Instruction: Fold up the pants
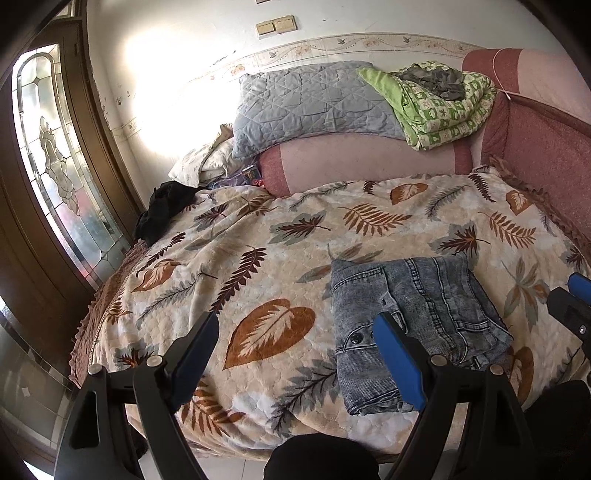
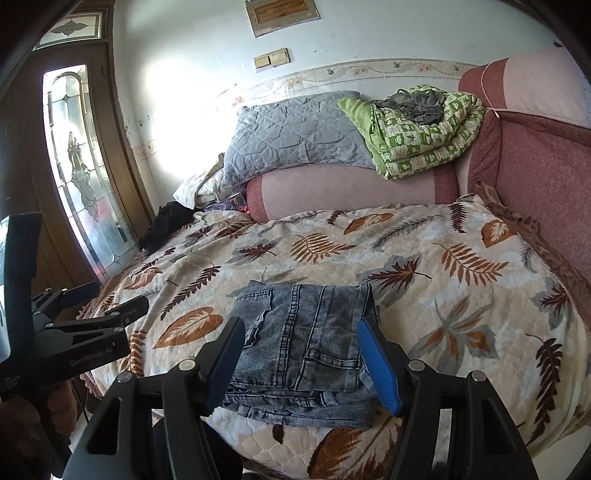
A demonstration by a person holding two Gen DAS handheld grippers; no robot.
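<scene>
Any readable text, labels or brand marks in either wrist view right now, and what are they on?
Embossed lettering on the left gripper body: blurred, unreadable.
Framed plaque on the wall: print too small and blurred.
Small printed packet by the bolster: illegible.
Folded jeans: no readable label.

faint pale lettering is seen printed on the black body of the left gripper [image 2: 107, 314] at the left edge of the right wrist view; it is too blurred to be read. no other text can be read.
</scene>
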